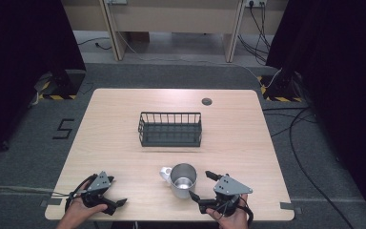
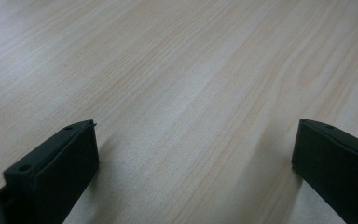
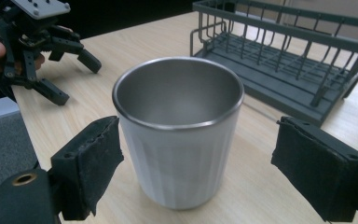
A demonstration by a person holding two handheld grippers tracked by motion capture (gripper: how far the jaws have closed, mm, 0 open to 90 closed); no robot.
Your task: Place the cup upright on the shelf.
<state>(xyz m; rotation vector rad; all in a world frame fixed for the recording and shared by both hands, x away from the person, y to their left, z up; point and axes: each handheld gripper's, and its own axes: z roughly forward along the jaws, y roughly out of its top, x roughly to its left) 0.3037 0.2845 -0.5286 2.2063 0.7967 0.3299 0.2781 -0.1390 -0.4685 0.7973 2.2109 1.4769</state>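
A pale wooden table (image 1: 124, 138) stands on grey carpet between dark curtains, with cables trailing off to its right. A dark wire basket (image 1: 170, 129) sits near the middle of the table, a little toward the far edge, and a small round grommet (image 1: 207, 101) marks the far edge right of centre.

The steel mug (image 1: 183, 179) stands upright near the near edge, just right of centre, with its handle (image 1: 166, 173) pointing toward the left edge. The right gripper (image 1: 204, 187) is at the mug's right side, jaws spread wide. In the right gripper view the mug (image 3: 179, 126) sits between the two pads (image 3: 95, 158), not yet touched by either, and the basket (image 3: 284, 60) lies beyond it.

The left gripper (image 1: 115, 191) rests near the near-left corner, well apart from the mug. Its jaws are spread too, with nothing but bare table (image 2: 177, 84) between them.

The step in hand looks like grasping the mug, probably to set it in the basket. To do it well, the right gripper should ease forward until the pads sit on either side of the mug's widest line, around mid-height rather than at the rim. It should then close squarely and evenly. The ribbed wall tapers downward, so a low or off-centre pinch could squirt the mug out or tip it. Keeping clear of the handle side lets both pads meet plain wall. A straight lift before moving toward the basket should keep it steady.
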